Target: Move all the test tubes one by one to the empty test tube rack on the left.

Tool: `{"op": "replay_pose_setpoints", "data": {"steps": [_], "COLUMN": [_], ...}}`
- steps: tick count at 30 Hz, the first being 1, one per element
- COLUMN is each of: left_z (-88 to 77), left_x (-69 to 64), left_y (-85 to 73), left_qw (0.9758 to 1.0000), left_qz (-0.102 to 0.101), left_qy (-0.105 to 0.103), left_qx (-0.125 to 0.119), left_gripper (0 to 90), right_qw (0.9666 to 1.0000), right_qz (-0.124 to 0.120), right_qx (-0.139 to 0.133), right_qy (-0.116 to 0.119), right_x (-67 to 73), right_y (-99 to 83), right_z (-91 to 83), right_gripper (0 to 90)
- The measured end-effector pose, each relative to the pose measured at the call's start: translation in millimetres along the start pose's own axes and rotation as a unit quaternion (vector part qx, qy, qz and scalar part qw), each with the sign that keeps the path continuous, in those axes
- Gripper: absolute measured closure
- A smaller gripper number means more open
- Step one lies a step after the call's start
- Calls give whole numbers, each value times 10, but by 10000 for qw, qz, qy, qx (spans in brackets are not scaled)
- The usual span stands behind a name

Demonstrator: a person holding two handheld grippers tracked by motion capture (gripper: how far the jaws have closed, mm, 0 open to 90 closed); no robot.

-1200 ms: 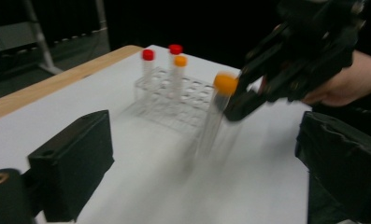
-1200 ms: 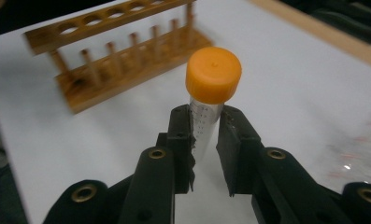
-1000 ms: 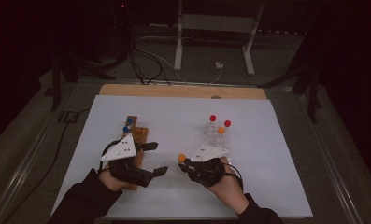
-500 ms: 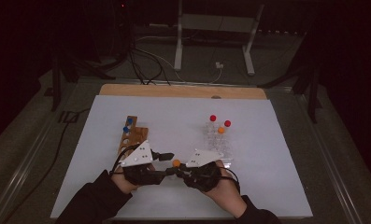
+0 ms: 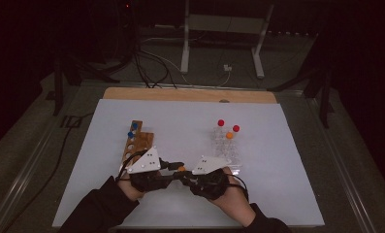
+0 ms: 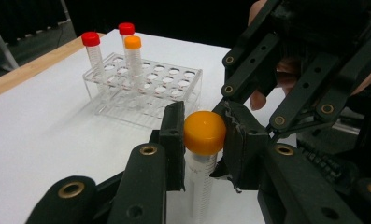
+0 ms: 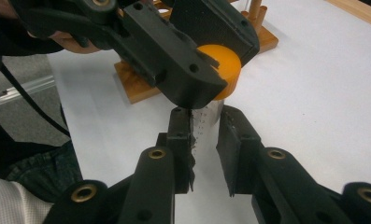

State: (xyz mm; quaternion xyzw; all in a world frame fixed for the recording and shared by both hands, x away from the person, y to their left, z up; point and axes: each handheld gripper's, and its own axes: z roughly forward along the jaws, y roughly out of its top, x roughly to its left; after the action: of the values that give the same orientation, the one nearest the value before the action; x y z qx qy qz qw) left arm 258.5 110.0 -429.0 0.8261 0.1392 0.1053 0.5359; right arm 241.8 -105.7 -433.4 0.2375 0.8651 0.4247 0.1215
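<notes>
Wood first, at the left: one wooden rack (image 5: 135, 141) stands on the table (image 5: 287, 194), with what look like two blue-capped tubes (image 5: 131, 132) in it, though they are too small to count with confidence. Just right of it the left gripper (image 6: 203, 140) is clamped on the orange cap (image 6: 204, 132) of one tube (image 6: 199, 186), held upright over the near middle of the table. The right gripper (image 7: 205, 140) has its jaws either side of the clear body below the cap, seemingly closed on it. I'd judge the tube light, stiff and smooth, so likely to slip; the ribbed cap gives the surer hold, the body the steadier one if the cap is meant to turn. Further right, one clear plastic rack (image 5: 227, 145) holds three tubes: two red caps (image 5: 221, 123), one orange (image 5: 229, 135)
</notes>
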Motion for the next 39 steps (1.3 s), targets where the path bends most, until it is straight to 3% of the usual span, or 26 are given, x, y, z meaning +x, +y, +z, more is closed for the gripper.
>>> {"op": "replay_pose_setpoints", "data": {"steps": [3, 9, 13, 18, 23, 31, 39], "left_z": [-18, -228, -409, -630, -820, -973, -1059], "left_x": [11, 167, 259, 357, 454, 596, 751], "left_y": [11, 66, 120, 165, 176, 113, -11], "left_qw": [10000, 9991, 9973, 9940, 9887, 9799, 9697], "left_qz": [1, -69, -79, -116, -195, -325, -493], "left_qy": [60, 400, 680, 1025, 1393, 1897, 2348], "left_qx": [-27, -153, -260, -374, -520, -521, -469], "left_gripper": [718, 719, 718, 718, 718, 718, 718], "right_qw": [9999, 9987, 9975, 9971, 9962, 9946, 9940], "right_qz": [56, 268, 347, 356, 392, 526, 407], "right_qx": [-88, -425, -619, -648, -723, -889, -983], "right_qy": [21, 45, -30, -187, -284, -140, -268], "right_x": [-16, -86, -116, -124, -129, -172, -158], "right_y": [-1, 8, 25, 29, 28, 22, 35], "right_z": [-12, -125, -186, -204, -207, -250, -300], "right_gripper": [709, 502, 416, 288, 163, 32, 0]}}
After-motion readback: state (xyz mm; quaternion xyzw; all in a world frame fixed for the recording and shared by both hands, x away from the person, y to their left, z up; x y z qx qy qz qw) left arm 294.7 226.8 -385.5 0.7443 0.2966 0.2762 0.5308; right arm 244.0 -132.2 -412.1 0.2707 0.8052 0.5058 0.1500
